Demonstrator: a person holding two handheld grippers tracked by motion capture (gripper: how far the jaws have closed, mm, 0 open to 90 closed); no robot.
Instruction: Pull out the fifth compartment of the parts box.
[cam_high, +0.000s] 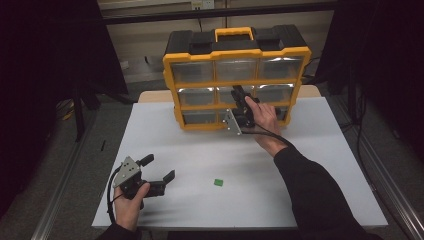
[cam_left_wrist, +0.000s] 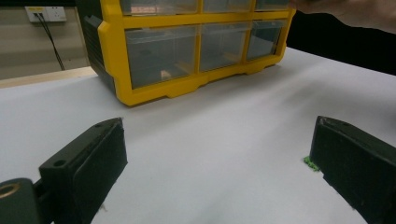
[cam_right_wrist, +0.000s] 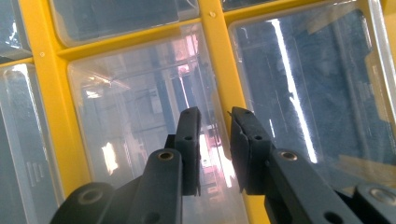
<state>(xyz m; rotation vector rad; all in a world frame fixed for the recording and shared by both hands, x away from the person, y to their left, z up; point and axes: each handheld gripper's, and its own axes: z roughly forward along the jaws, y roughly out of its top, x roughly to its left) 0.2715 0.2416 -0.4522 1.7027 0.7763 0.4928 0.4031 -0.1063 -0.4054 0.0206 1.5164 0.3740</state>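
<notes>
A yellow and black organiser (cam_high: 235, 52) with clear drawers stands upright at the back of the white table (cam_high: 310, 165). My right gripper (cam_high: 236, 92) is up against its middle row, by the middle drawer (cam_high: 222, 95). In the right gripper view the gripper (cam_right_wrist: 215, 114) has its jaws close together with a narrow gap, straddling the clear drawer front (cam_right_wrist: 130, 116) beside a yellow divider (cam_right_wrist: 219, 60); I cannot tell if the pads touch anything. My left gripper (cam_high: 161, 167) rests at the front left, wide open and holding nothing (cam_left_wrist: 217, 140). A small green block (cam_high: 218, 182) lies on the table, just beside one left jaw (cam_left_wrist: 308, 162).
The organiser (cam_left_wrist: 112, 46) has a black top with a yellow carry handle (cam_high: 233, 33). Dark floor and metal rails flank the table. A wall socket (cam_left_wrist: 45, 14) with a cable sits behind at the left.
</notes>
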